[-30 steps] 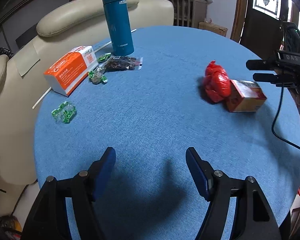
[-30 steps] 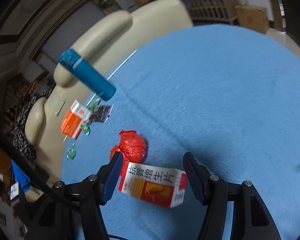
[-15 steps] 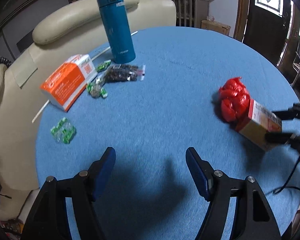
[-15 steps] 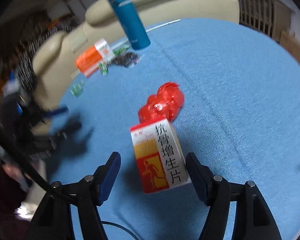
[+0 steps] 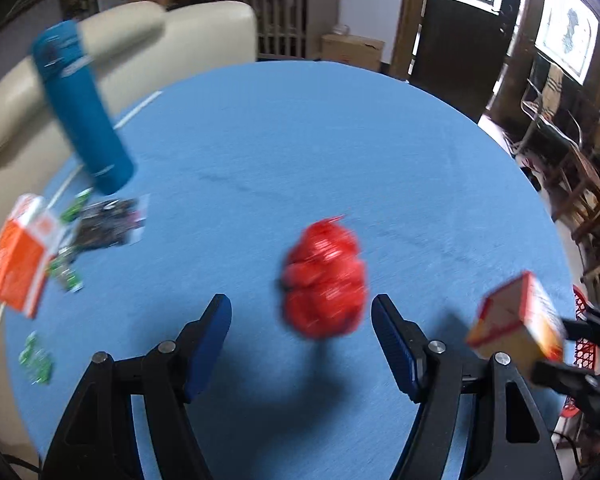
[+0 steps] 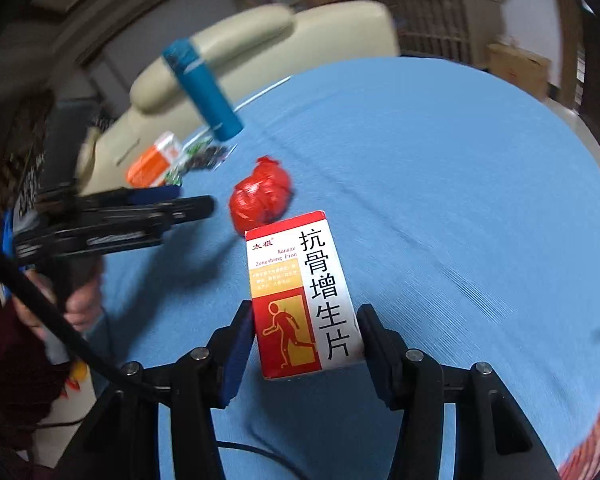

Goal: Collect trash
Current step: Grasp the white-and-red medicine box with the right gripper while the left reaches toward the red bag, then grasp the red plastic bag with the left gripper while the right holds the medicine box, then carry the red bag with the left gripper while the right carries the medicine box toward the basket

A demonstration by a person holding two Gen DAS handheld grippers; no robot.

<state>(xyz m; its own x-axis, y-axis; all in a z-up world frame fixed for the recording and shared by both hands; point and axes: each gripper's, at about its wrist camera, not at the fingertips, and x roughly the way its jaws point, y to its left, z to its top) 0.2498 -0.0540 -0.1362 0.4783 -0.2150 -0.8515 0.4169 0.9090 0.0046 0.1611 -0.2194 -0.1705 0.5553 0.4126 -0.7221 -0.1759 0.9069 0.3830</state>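
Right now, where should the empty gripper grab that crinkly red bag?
Judging by its shape, across the red plastic bag's bulging middle, coming down from above. It sits as a soft crumpled ball on the blue tablecloth, directly ahead of the open left gripper, so the sides should squash in easily.

The medicine box [image 6: 304, 296] reads "抗骨增生片", "太极" and "Kanggu Zengsheng Pian"

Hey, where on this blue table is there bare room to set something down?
The blue table is bare across its far half, beyond the red bag and right of the blue bottle. It is crowded around the orange box and dark packet.
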